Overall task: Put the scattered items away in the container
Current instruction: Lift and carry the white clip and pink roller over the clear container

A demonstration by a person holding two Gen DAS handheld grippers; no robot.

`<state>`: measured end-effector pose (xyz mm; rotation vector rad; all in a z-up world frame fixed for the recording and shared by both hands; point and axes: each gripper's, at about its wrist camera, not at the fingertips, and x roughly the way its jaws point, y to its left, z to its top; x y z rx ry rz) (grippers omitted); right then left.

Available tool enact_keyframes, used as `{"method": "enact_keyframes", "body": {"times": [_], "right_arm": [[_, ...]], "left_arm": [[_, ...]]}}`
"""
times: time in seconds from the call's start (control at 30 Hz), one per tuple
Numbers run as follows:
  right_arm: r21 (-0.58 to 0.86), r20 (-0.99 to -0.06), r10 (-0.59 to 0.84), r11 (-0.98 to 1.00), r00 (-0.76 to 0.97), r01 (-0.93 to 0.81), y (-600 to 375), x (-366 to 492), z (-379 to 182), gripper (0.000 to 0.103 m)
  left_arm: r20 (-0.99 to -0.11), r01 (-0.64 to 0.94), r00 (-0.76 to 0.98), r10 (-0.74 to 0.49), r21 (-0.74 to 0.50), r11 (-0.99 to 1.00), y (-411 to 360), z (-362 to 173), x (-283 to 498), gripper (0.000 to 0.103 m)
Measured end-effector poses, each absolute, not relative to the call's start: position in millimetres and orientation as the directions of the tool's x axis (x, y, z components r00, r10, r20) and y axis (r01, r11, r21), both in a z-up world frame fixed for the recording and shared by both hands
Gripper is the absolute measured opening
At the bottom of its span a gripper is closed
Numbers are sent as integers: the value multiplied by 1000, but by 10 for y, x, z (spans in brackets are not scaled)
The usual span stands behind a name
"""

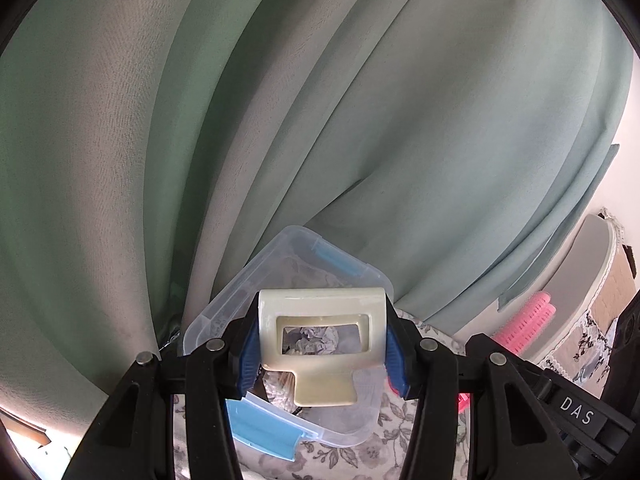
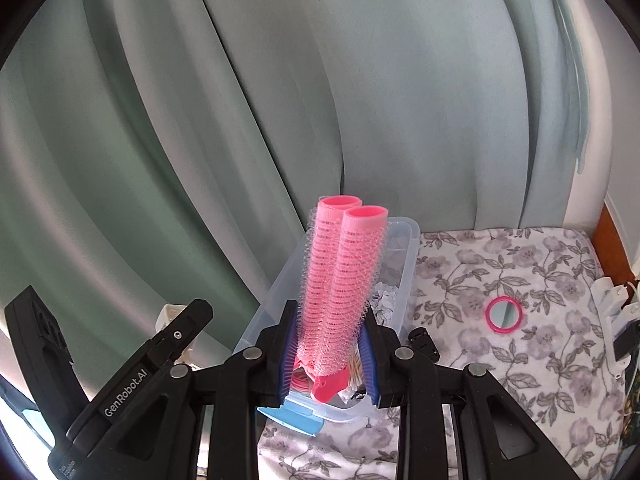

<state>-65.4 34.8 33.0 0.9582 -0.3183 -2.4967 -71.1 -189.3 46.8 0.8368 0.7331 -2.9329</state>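
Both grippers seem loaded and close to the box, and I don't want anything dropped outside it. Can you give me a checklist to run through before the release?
1. Left gripper gripped on the cream clip: ok, pads press on both its sides.
2. Right gripper gripped on the pink rollers: ok, both held near their lower ends.
3. Clear container open: ok, no lid on it.
4. Room inside: ok, crumpled paper and small items lie low.
5. Loads directly over the opening: cannot tell; both line up with it in the wrist views only.
6. Nothing left outside: not ok, a pink ring mirror lies on the floral cloth.
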Motion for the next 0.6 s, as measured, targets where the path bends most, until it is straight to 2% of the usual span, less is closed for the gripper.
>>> {"method": "enact_keyframes", "body": {"times": [0.6], "right_arm": [[355, -669, -472, -882, -575, 311, 100, -1030, -117, 30]], "left_arm": [[-581, 160, -803, 136, -430, -889, -1951, 77, -1069, 53]]}}
